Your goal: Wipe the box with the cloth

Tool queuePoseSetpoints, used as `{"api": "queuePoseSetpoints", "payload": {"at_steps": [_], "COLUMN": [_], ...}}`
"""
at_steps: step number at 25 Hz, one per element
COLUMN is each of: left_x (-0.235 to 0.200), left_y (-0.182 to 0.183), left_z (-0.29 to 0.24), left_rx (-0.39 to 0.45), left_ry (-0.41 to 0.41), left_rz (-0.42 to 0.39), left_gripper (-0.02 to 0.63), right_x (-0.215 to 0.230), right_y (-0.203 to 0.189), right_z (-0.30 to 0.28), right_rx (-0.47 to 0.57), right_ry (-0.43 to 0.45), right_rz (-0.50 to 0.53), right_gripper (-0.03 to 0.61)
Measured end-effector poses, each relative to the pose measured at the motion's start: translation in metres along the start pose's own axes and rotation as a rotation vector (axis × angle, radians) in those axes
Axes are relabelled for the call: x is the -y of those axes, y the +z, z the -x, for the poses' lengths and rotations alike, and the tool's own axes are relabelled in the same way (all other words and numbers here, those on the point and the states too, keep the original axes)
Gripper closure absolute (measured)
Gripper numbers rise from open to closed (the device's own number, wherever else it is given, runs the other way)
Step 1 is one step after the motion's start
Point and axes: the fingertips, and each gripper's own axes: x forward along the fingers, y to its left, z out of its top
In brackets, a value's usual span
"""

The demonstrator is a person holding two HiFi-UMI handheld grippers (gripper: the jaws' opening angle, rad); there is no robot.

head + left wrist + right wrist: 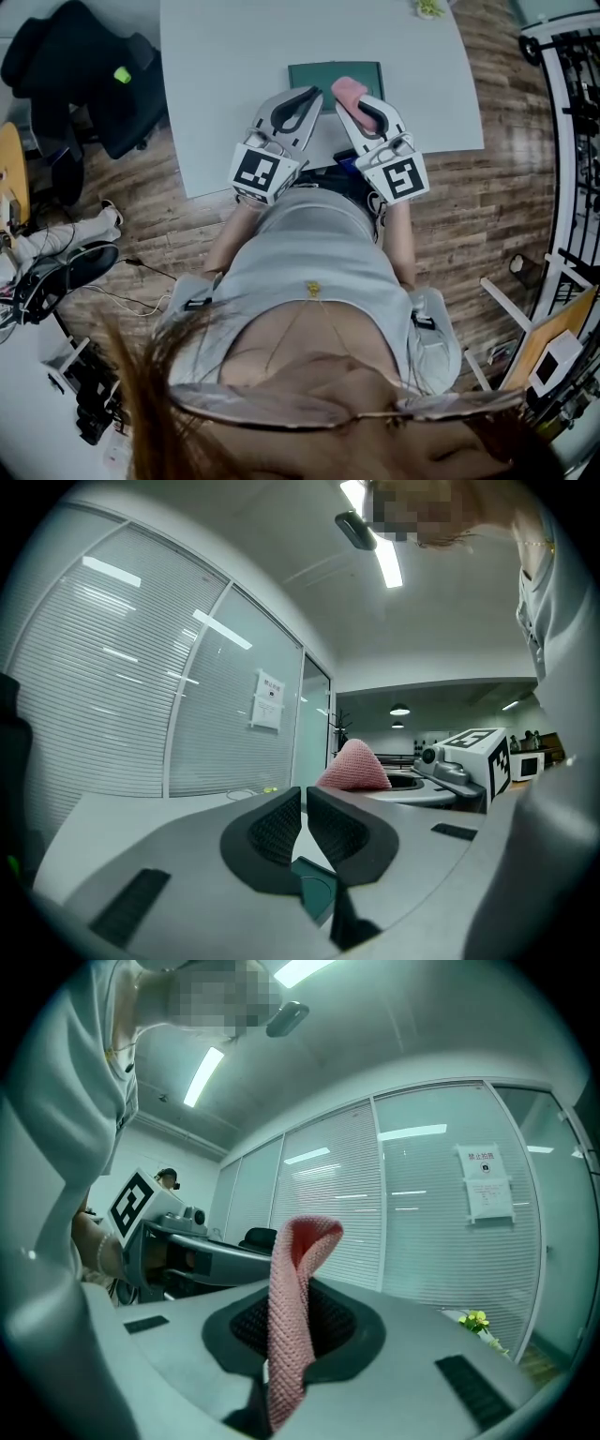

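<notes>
Two grippers, the left gripper (307,97) and the right gripper (356,108), are hovering over the near edge of the table (234,75) in the head view. One green box (319,73) is lying flat just beyond them, near the middle of that edge. One pink cloth (349,91) is sticking up from the right gripper's tips, apparently clear of the box.

In the left gripper view, the jaws are pressing together on nothing, and a corner of the box is peeking out below them.

In the right gripper view, the jaws are pinching the cloth, which is standing up folded between them.

Wiping is not looking under way: the cloth is in hand, but it is not yet touching the box.
</notes>
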Motion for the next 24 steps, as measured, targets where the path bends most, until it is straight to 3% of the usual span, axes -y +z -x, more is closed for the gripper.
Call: {"api": "queuePoseSetpoints", "payload": {"at_steps": [24], "left_x": [-0.0026], "left_y": [-0.0082], "left_z": [-0.003], "left_rx": [-0.031], "left_ry": [0.006], "left_rz": [-0.007], "left_gripper": [0.572], "right_x": [-0.0004], "right_y": [-0.0041], "right_z": [-0.0012], "right_rx": [-0.017], "right_ry": [0.002], "right_rz": [-0.012], "right_gripper": [0.534]}}
